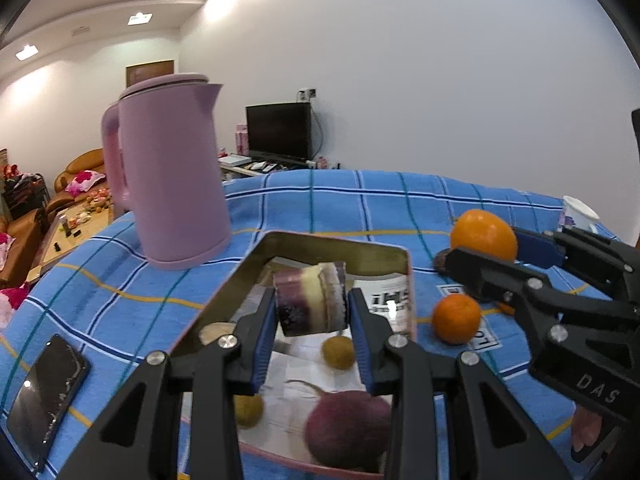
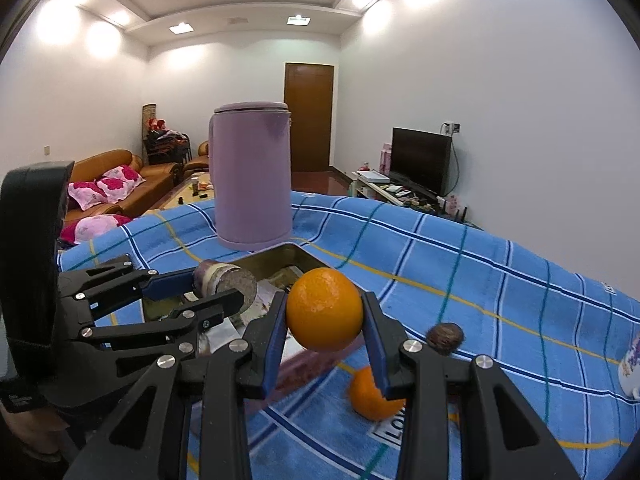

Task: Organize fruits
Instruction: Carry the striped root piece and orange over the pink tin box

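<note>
The left tool is clamped on a short cut piece of purple sugarcane, its blue pads pressing both sides, and it holds the piece in the air over the open metal tin. Inside the tin, on printed paper, lie a dark purple round fruit and two small brownish fruits, all below the held piece.

The right tool grips a large orange between its pads, lifted clear of the cloth just beside the tin's near right corner. Under it, on the cloth, a smaller orange lies partly hidden by the right finger, and a dark wrinkled fruit sits just to the right of that finger. From the right wrist view the left tool shows at the left, with the sugarcane's cut end facing the camera.

The tabletop is covered with a blue checked cloth. A pink electric kettle stands behind the tin, a black phone lies at the cloth's left edge, and a white patterned cup stands at the far right. Beyond are white walls, a brown door, a television on a low stand, and an orange-brown sofa with pink cushions.
</note>
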A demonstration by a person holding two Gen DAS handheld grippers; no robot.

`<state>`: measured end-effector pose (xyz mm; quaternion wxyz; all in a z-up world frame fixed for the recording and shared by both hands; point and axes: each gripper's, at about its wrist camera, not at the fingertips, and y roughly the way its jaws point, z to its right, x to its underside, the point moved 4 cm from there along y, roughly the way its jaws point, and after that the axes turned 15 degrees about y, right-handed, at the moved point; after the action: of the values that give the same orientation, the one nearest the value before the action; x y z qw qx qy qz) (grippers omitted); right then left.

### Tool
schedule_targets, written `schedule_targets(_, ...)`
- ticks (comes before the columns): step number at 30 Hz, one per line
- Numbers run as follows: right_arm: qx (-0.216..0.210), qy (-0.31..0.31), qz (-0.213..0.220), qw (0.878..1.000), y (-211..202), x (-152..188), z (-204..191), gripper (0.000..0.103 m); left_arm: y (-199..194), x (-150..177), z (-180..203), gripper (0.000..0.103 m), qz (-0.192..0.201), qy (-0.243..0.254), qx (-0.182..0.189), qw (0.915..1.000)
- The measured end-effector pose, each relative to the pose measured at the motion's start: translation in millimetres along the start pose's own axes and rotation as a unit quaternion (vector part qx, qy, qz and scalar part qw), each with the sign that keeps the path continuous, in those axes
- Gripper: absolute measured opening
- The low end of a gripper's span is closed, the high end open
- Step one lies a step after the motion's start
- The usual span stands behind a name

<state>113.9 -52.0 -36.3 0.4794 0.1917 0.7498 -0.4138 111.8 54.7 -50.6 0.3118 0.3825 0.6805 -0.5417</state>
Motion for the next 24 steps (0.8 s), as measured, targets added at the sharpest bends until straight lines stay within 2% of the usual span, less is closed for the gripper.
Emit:
schedule_targets(9,-0.021,-0.004,-0.016,1.0,17.4,1.8,-17.8,0.038,9.8,6.3,-20.4,0.036,-0.027,-0.004,-0.015,0.9995)
schedule_targets(24,-0.026,-0.01,-0.048,0.998,37.0,12.5,-27.8,0.038,25.7,16.4,-33.0,0.036,-0.056,-0.003,-0.024,0.9982)
